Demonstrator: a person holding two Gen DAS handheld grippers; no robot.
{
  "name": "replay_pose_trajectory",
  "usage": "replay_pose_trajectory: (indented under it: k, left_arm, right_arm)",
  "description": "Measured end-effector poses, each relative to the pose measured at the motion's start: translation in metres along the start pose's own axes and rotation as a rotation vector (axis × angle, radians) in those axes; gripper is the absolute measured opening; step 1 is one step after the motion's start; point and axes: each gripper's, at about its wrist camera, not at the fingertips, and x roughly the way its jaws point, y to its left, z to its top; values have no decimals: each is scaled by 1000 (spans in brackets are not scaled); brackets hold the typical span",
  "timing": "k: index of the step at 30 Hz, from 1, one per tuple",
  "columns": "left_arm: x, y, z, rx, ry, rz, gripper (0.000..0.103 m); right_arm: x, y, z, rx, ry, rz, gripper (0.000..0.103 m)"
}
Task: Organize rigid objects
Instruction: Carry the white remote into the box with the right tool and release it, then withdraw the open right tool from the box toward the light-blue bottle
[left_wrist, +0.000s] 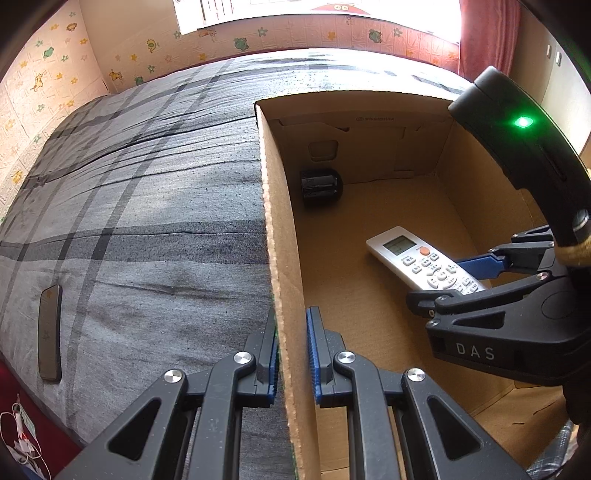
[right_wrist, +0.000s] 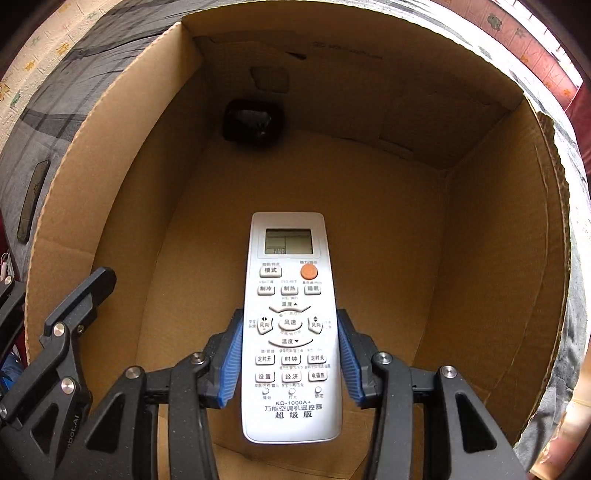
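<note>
Grey plaid bedding (left_wrist: 147, 206) under a bright window, cartoon-animal wall panels behind; a cardboard box (left_wrist: 284, 258) sits on the bed. White air-conditioner remote (right_wrist: 290, 325) is pinched across its lower half between the blue pads of my right tongs (right_wrist: 290, 354), buttons up, screen end pointing forward away from the tongs. From the left wrist view the remote (left_wrist: 424, 258) is inside the box and low over the floor; I cannot tell whether its far end already touches the cardboard. Ahead of the right tongs, against the far wall of the box, a small dark rounded object (right_wrist: 255, 122) already lies inside, well apart from the remote. My left tongs (left_wrist: 291, 354) straddle the near-left wall of the box, one pad outside, one inside; the outer pad looks close against the cardboard while a gap shows on the inner side, so I judge them loosely set around the wall to steady it, not clamped hard. Outside the box, off to the left of the left tongs, a flat dark slab (left_wrist: 50, 332), phone-like, lies on the bedding. My reading: one item stowed, the remote nearly placed and not yet released, the slab remaining to collect. Nothing else loose that I can see.
</note>
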Motion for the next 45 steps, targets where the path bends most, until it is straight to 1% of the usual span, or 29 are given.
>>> replay_pose_trajectory:
  k: [7, 13, 16, 18, 20, 30, 31, 33, 36, 38, 45]
  left_arm:
    - [-1, 1, 0, -2, -1, -1, 14]
    - [-1, 0, -1, 1, 0, 3, 15]
    - [-1, -1, -1, 4, 0, 8, 15]
    - [-1, -2, -1, 4, -1, 10, 15]
    - [-1, -2, -1, 3, 0, 11, 15]
    - [0, -4, -1, 8, 0, 17, 15]
    - [0, -4, -1, 8, -1, 18, 15]
    - [0, -4, -2, 9, -2, 19, 15]
    - [-1, -4, -2, 2, 0, 14, 15]
    - [-1, -5, -2, 6, -1, 18, 15]
    - [-1, -5, -1, 12, 0, 23, 14]
  right_arm:
    - [2, -2, 3, 2, 8, 10, 50]
    - [-5, -1, 0, -8, -20, 19, 50]
    - [-13, -2, -1, -13, -44, 30, 56]
    - [-19, -4, -1, -11, -60, 33, 67]
    - [-24, -6, -2, -9, -70, 47, 74]
    - [-59, -3, -17, -25, -138, 51, 90]
    - [-68, 0, -16, -26, -146, 53, 91]
    - [-77, 0, -19, -28, -161, 57, 97]
    - [-88, -2, -24, -30, -182, 34, 98]
    - [-93, -4, -25, -27, -185, 28, 102]
    - [-110, -18, -35, -5, -232, 18, 103]
